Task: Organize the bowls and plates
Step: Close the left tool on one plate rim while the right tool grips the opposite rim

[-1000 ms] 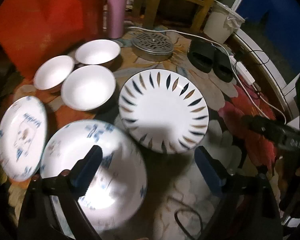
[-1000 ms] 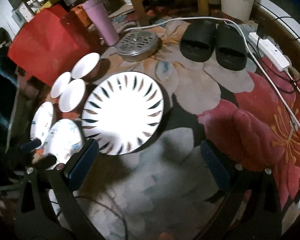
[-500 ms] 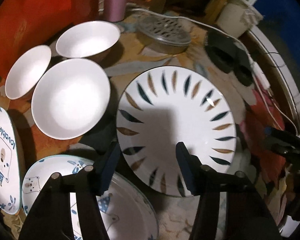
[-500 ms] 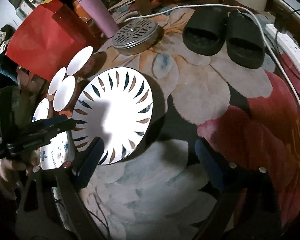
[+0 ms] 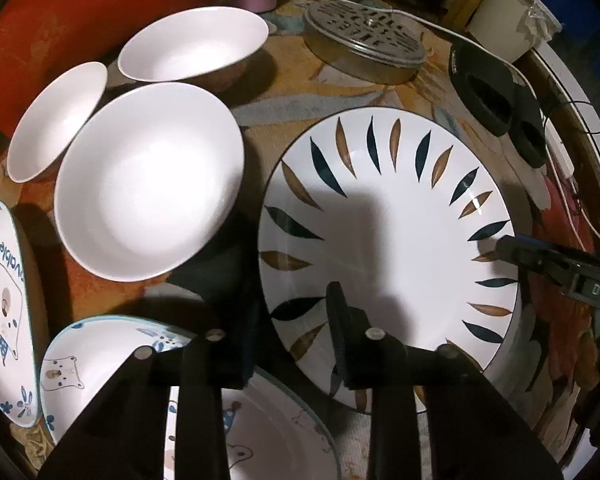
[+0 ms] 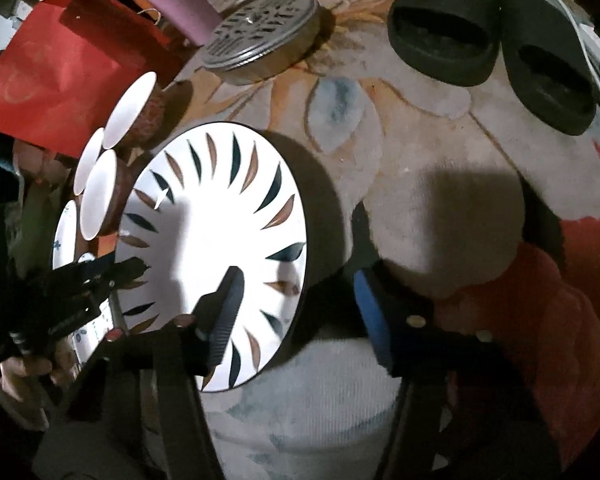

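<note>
Straddling leaf plate at its near-left rim with left gripper, one finger inside, one outside. Jaws just closing in, narrow now; not seeing clearly whether pads are biting, can't tell. Straddling opposite rim with right gripper, jaws closing too, outer blue pad clear of the edge, not gripping. Seeing plate resting on floral rug, just beside white bowls and bear plates.

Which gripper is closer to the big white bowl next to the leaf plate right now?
Left. The left gripper straddles the leaf plate's rim on the side facing the big white bowl. The right gripper straddles the opposite rim, the plate between it and the bowl.
</note>
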A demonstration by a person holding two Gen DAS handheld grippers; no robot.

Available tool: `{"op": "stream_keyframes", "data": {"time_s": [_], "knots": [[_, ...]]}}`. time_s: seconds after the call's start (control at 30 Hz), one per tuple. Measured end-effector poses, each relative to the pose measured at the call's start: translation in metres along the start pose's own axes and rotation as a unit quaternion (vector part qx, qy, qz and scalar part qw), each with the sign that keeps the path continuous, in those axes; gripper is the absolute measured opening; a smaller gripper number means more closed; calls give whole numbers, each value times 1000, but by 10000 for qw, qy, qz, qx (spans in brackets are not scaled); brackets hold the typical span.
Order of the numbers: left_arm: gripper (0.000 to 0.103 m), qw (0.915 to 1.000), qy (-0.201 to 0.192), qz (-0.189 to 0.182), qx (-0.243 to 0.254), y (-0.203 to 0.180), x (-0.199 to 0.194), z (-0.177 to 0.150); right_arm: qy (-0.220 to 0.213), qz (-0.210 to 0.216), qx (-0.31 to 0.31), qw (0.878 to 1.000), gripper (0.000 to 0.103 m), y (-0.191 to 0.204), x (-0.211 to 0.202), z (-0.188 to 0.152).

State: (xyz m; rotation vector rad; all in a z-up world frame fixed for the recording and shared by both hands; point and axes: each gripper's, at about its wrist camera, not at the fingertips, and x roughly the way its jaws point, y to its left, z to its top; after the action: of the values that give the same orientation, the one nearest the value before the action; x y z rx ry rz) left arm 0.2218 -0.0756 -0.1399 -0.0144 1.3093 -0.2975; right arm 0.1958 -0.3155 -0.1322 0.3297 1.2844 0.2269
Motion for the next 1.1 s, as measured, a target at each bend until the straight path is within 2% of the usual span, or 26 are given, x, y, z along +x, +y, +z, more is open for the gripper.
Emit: {"op": "stream_keyframes", "data": {"time_s": [0.1, 0.17, 0.23, 0.3, 0.67, 0.93, 1.1], "knots": [[28, 10000, -59, 56, 14, 1, 0, 0, 90, -26, -32, 10000, 41, 1, 7, 1], [21, 10000, -48, 85, -5, 3, 0, 1, 178, -12, -16, 9998, 34, -1, 12, 2], [18, 10000, -36, 85, 16, 5, 0, 2, 183, -69, -107, 9998, 29, 2, 14, 4], [17, 10000, -23, 41, 39, 6, 0, 2, 248, -92, -220, 9994, 18, 5, 17, 5], [17, 9993, -292, -67, 239, 2, -12, -4, 131, -293, -809, 9962, 18, 16, 6, 2], [17, 9972, -502, -113, 543, -20, -31, -3, -128, -272, -758, 9967, 18, 3, -25, -9], [17, 9955, -543, -200, 753, -47, -37, -6, -272, -365, -667, 9967, 18, -6, -45, -21]]}}
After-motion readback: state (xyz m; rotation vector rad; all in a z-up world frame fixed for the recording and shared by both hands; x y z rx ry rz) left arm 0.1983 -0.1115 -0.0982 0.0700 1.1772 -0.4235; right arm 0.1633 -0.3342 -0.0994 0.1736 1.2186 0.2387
